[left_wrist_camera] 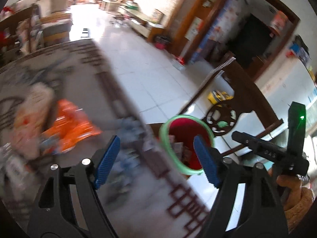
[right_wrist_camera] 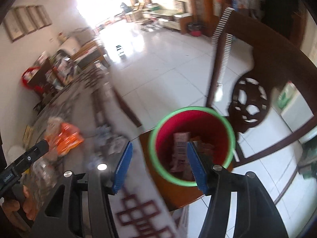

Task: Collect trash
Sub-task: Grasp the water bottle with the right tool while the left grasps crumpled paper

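Observation:
A red bin with a green rim (left_wrist_camera: 163, 138) (right_wrist_camera: 230, 132) stands on a wooden chair seat (right_wrist_camera: 178, 196) beside the table. Paper packaging with a barcode (right_wrist_camera: 180, 141) lies inside it. On the table, blurred, lie an orange wrapper (left_wrist_camera: 69, 123) (right_wrist_camera: 66, 136), a beige bag (left_wrist_camera: 33, 113) and crumpled blue-grey scraps (left_wrist_camera: 128, 126). My left gripper (left_wrist_camera: 157, 159) is open and empty above the table edge, with the bin just beyond its right pad. My right gripper (right_wrist_camera: 160, 163) is open and empty, its right pad over the bin's mouth.
The table (left_wrist_camera: 122, 208) carries a grey cloth with a dark red pattern. A dark carved chair back (right_wrist_camera: 249, 103) rises behind the bin. White tiled floor (left_wrist_camera: 142, 69) stretches away. A hand (left_wrist_camera: 287, 182) holds the right gripper's body; another hand (right_wrist_camera: 19, 206) holds the left one.

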A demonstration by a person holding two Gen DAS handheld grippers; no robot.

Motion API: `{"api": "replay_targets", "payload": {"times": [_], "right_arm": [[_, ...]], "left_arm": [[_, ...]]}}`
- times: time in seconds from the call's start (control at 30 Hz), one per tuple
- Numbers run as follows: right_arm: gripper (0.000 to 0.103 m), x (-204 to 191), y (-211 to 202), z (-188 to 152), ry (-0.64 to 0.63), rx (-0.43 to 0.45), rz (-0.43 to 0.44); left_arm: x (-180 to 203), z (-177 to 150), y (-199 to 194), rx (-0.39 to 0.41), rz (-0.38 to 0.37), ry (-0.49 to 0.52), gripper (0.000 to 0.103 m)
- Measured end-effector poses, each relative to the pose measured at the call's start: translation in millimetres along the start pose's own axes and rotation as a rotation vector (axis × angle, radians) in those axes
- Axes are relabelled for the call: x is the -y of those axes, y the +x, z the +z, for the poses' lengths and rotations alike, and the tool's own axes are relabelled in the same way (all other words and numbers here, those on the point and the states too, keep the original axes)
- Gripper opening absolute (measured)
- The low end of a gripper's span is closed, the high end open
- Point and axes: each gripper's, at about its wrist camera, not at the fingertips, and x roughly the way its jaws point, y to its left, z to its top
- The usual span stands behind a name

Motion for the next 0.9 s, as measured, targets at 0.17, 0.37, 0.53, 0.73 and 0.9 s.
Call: {"api": "replay_targets", "payload": {"times": [0.17, 0.37, 0.53, 0.73, 0.9], "right_arm": [[0.056, -76, 17, -21, -0.108, -0.07, 0.095], [0.056, -199, 42, -49, -0.305, -0.149, 0.235], [0.058, -304, 75, -73, -0.501, -0.203, 0.31], [0.058, -382, 136, -104, -0.703, -0.318, 0.278], [0.061, -406, 176, -116, -0.759, -0.36, 0.218]], "left_arm": [[-70, -28, -54, 0.034, 0.105, -0.107, 0.074], [-160, -67, -116, 0.077, 0.267, -0.24, 0.074], [-223, -94, -150, 0.083, 0.343, -0.351, 0.074], [-276, -117, -177, 0.099, 0.393, -0.449, 0.075], [-306, -121, -175, 0.084, 0.402, -0.485, 0.076]]}}
